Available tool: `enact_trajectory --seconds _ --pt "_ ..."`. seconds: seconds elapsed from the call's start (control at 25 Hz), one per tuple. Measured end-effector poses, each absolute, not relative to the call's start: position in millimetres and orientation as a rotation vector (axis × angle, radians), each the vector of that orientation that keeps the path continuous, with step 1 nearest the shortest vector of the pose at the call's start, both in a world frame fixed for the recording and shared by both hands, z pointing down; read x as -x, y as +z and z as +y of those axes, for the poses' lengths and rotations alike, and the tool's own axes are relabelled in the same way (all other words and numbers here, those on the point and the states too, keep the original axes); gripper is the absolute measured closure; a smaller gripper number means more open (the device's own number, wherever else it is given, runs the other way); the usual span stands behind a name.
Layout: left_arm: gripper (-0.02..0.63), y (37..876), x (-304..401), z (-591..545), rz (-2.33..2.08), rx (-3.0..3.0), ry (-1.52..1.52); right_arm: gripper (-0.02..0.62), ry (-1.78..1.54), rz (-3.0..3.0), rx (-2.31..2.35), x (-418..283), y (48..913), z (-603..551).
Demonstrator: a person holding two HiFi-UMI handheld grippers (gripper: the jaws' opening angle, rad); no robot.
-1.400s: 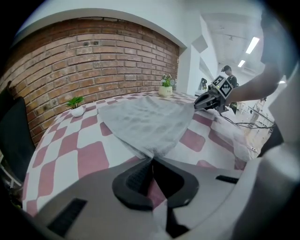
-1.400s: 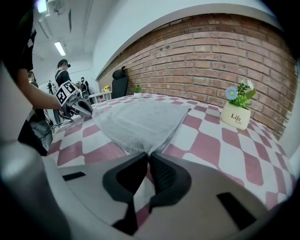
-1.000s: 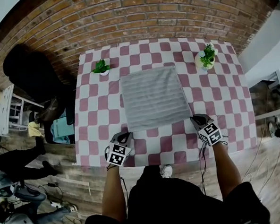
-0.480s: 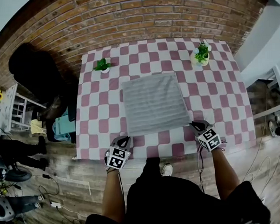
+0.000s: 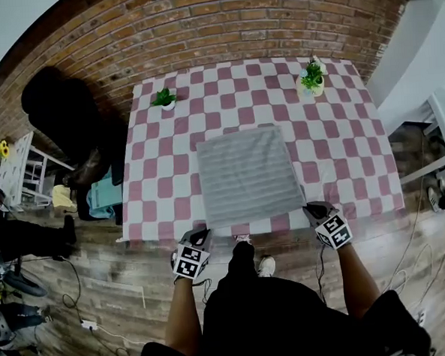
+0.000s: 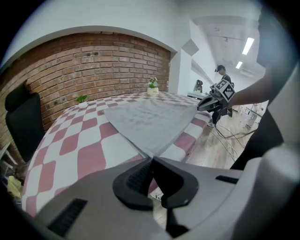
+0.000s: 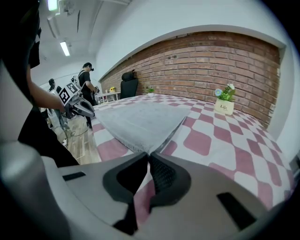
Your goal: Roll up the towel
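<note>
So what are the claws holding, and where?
Both hold the grey ribbed cloth towel: the left claw pinches its near left corner, the right claw its near right corner.

My right gripper (image 7: 149, 155) is clamped on the towel (image 7: 140, 119) corner. Towel lies flat on the checkered table (image 7: 213, 140). My left gripper (image 7: 77, 107) is at the other near corner.

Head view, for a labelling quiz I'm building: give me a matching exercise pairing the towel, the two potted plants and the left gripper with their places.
1 grey towel
2 left gripper
3 flowering plant pot
4 small green plant pot

A far right corner of the table
B far left of the table
C lying flat by the table's near edge
D shut on a near towel corner

Pairs: 1-C, 2-D, 3-A, 4-B
</note>
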State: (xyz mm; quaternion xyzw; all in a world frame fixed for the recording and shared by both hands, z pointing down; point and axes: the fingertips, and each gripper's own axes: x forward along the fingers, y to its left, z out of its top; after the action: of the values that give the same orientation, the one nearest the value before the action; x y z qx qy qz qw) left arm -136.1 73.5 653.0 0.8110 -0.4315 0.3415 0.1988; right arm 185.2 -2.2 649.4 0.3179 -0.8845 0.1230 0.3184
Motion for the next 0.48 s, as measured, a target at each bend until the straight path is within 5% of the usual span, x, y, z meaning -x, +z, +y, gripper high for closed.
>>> enact_trajectory --seconds 0.48 --pt "0.604 656.2 134.1 128.2 -1.233 -2.273 0.917 0.577 0.341 -2.4 -0.85 -189.8 645.0 63.8"
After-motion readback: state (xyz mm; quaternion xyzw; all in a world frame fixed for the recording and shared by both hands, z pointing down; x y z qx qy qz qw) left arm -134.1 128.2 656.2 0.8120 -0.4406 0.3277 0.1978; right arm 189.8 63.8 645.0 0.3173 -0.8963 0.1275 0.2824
